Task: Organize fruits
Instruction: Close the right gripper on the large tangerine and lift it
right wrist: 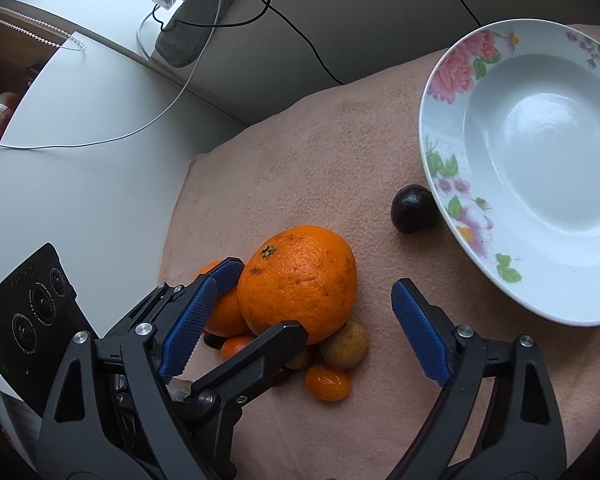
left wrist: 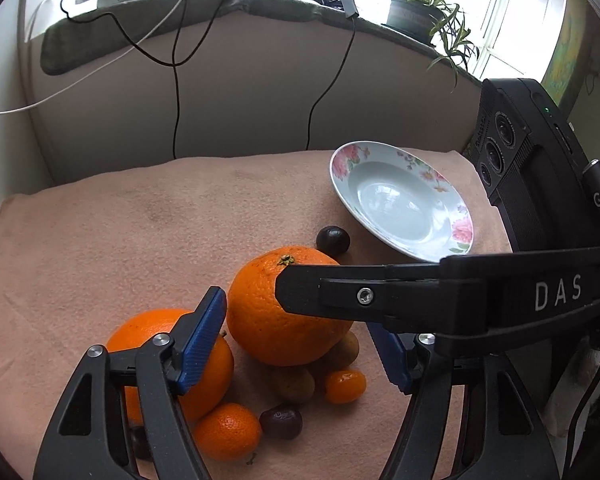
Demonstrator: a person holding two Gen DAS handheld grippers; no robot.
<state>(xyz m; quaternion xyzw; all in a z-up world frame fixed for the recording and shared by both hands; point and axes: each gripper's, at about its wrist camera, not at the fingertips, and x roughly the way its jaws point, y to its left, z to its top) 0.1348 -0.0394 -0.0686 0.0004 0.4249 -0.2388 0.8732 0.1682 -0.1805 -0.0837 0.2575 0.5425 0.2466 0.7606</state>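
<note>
A pile of fruit lies on a pink cloth. My left gripper straddles the large orange on top, its blue pads against the orange's sides; the right gripper's finger partly hides the far pad. A second orange sits behind the left finger. Small mandarins, brown round fruits and a dark fruit lie below. My right gripper stands open over the large orange, a brown fruit and a mandarin, pads clear of them.
A flowered deep plate with nothing in it sits at the right of the cloth, one dark fruit against its rim. Black and white cables hang down the wall behind. A potted plant stands on the sill.
</note>
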